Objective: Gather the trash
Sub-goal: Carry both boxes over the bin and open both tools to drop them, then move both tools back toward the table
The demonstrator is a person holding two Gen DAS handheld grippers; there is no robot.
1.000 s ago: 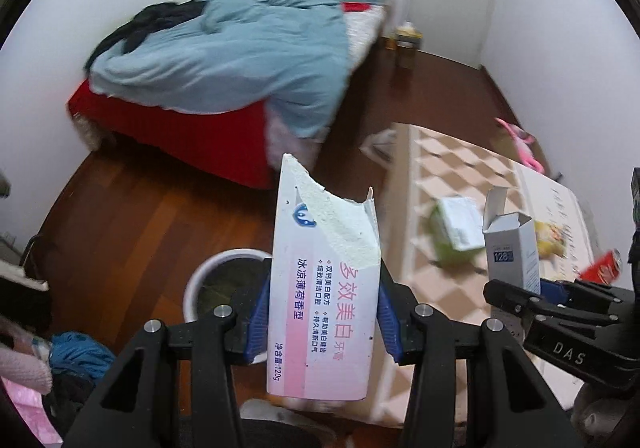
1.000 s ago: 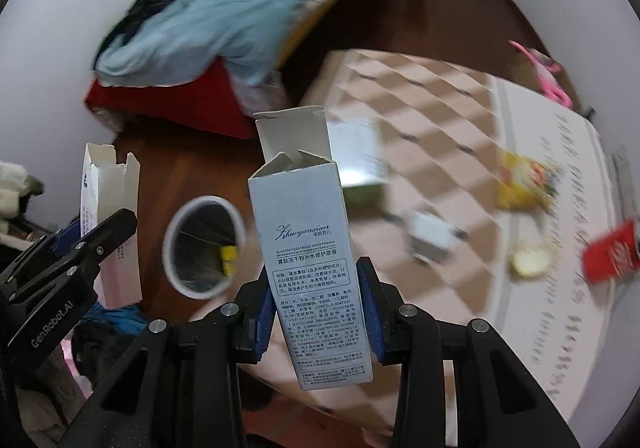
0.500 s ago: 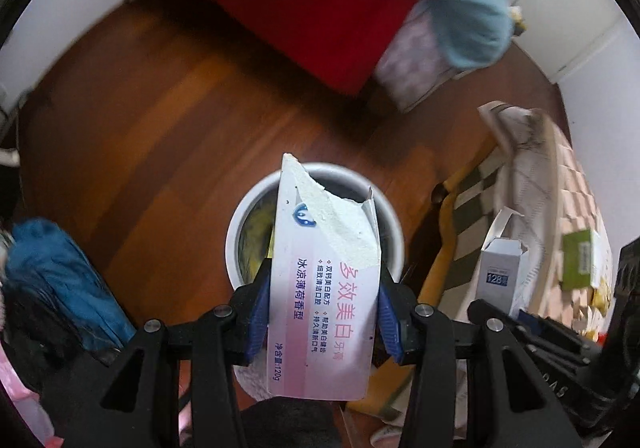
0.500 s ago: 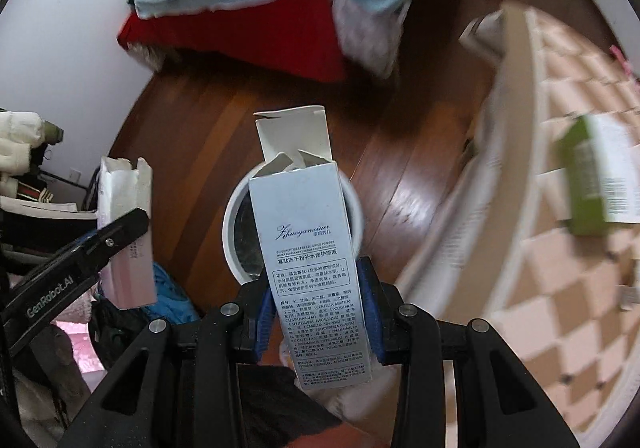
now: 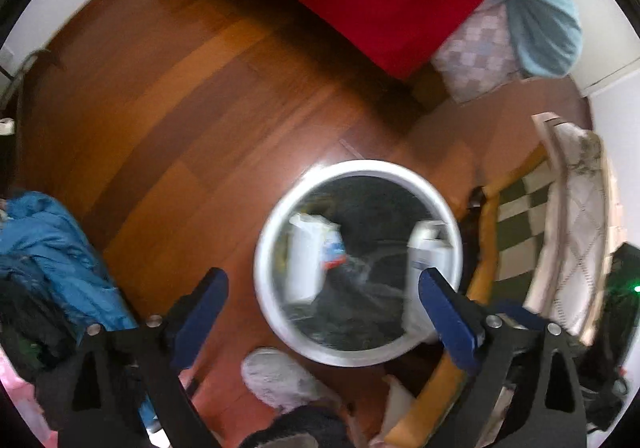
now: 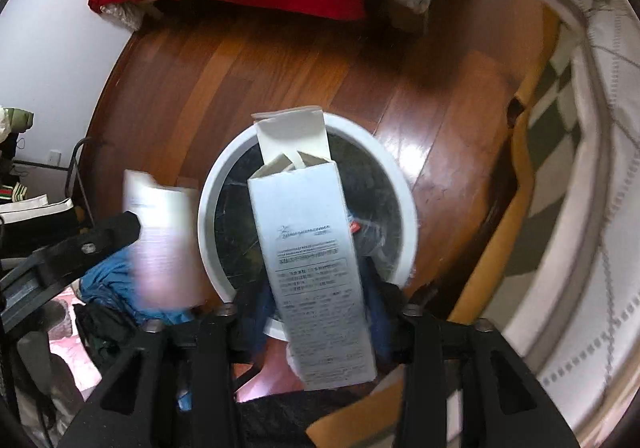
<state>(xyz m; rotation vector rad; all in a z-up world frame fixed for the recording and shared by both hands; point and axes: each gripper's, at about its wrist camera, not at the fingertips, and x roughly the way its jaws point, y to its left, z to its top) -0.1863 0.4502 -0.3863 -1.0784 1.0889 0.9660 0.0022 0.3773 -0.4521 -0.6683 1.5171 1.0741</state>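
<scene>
The grey box (image 6: 312,256) stands mid-frame in the right wrist view, pinched at its lower sides by the right gripper (image 6: 318,288), open flap toward the far rim of the white bin (image 6: 205,224) below. To drop cleanly, ease it forward off the near rim, then release. A blurred pink box (image 6: 164,248) shows at left. The left gripper (image 5: 324,288) is spread and empty above the bin.

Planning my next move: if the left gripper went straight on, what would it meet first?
The bin mouth lies straight ahead of the left gripper; it would probably meet the white box inside first, though depth is unclear.
</scene>
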